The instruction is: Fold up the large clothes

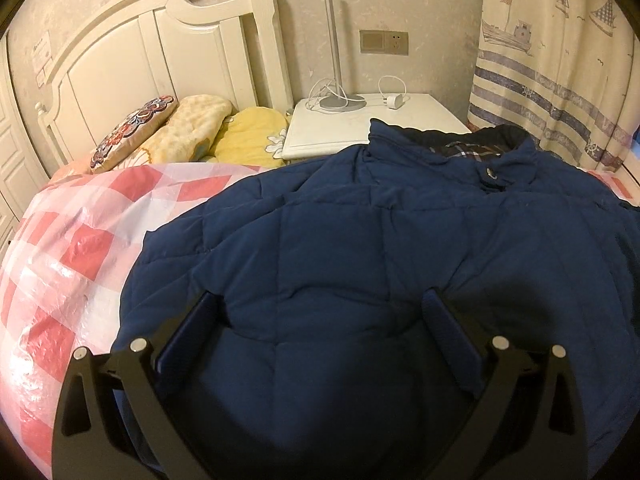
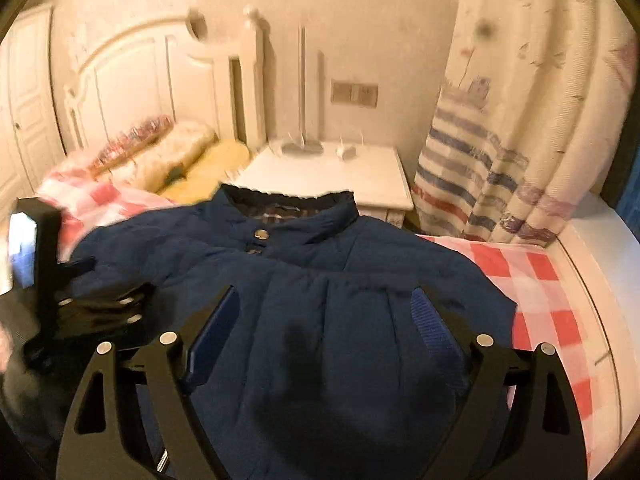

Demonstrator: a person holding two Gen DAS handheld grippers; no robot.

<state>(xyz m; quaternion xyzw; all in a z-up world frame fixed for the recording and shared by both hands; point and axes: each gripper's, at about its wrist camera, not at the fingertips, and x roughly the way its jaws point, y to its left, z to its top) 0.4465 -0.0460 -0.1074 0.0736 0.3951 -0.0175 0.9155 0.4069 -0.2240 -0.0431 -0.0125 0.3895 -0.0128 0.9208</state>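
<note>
A large navy quilted jacket [image 1: 360,240] lies spread on the bed, collar toward the nightstand, front snaps up. It also shows in the right wrist view [image 2: 320,272]. My left gripper [image 1: 320,300] is open, its jaws wide apart just above the jacket's lower left part. My right gripper [image 2: 324,296] is open too, over the jacket's lower right part. The left gripper's black body [image 2: 60,292] shows at the left edge of the right wrist view, blurred. Neither gripper holds cloth.
The bed has a red-and-white checked plastic cover [image 1: 72,248]. Pillows [image 1: 188,128] lie by the white headboard [image 1: 152,52]. A white nightstand [image 1: 360,128] with a lamp and charger stands beyond the collar. A striped curtain [image 1: 560,80] hangs at the right.
</note>
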